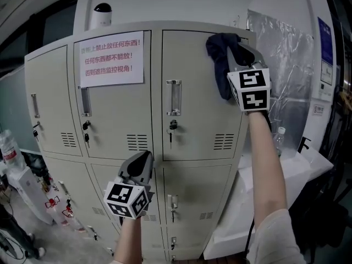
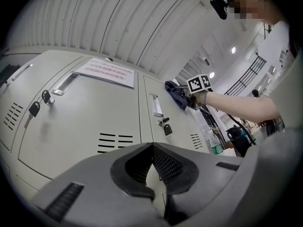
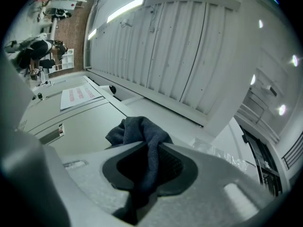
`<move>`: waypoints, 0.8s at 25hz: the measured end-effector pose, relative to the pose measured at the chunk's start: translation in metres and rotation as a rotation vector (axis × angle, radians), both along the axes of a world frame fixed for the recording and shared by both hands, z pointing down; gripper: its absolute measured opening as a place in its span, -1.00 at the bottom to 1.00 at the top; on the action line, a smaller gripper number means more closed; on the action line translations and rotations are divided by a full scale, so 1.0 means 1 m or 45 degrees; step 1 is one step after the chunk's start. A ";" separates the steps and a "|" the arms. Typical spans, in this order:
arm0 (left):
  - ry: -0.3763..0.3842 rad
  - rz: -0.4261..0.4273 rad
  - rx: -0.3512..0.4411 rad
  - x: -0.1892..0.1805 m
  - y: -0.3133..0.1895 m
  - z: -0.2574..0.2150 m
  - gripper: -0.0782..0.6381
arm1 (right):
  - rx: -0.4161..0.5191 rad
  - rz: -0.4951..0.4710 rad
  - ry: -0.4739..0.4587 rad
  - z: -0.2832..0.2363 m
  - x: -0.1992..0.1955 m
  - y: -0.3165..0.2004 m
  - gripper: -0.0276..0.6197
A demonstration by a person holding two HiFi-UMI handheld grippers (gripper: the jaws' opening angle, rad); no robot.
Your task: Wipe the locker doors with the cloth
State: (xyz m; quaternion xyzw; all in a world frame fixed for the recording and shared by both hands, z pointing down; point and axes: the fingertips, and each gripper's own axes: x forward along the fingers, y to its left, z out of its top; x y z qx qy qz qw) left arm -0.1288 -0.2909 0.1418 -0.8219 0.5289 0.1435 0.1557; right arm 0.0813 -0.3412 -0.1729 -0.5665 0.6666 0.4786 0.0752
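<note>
**Cloth at the top corner of the upper right door**

The grey lockers [image 1: 55,92] fill the head view. The wiping is at the upper right door [image 1: 192,59], near its top right corner. The door next to it carries a paper notice [image 1: 111,58].

The dark blue cloth [image 1: 219,47] is pinched between the jaws of the right gripper [image 1: 241,51]. Only a narrow fold passes between them. The bigger bunch sits in front of the tips against the door, and one tail hangs down beside the gripper.

The left gripper [image 1: 144,158] is lower, in front of the row below. Its jaws are together and nothing is between them.

I think two things could go wrong. The thin fold may slide out of the jaws if the cloth is dragged hard on the metal. The loose tail may also catch on the handle [image 1: 174,98] or on the lock [image 1: 172,125] below it when the wiping comes lower.
</note>
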 end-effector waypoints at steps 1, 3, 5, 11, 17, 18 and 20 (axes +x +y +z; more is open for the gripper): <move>0.000 0.000 0.001 0.000 0.001 -0.001 -0.79 | 0.003 0.011 -0.005 0.000 0.006 -0.001 -0.75; -0.001 0.001 0.002 0.001 0.002 -0.001 -0.79 | 0.000 0.033 -0.021 0.000 0.019 -0.003 -0.75; 0.000 0.002 0.003 0.002 0.003 -0.001 -0.79 | -0.008 0.046 -0.042 0.000 0.030 -0.004 -0.75; -0.003 0.011 -0.009 0.010 0.006 0.004 -0.79 | -0.007 0.075 -0.131 0.002 0.058 -0.004 -0.75; -0.017 -0.007 -0.042 0.007 0.010 0.016 -0.79 | 0.126 0.001 -0.202 0.029 0.041 0.022 -0.75; -0.016 -0.012 -0.044 0.006 0.011 0.018 -0.79 | 0.127 -0.036 -0.190 0.035 0.031 0.025 -0.75; -0.012 -0.023 -0.048 0.003 0.011 0.020 -0.79 | 0.128 -0.101 -0.155 0.048 0.009 0.030 -0.75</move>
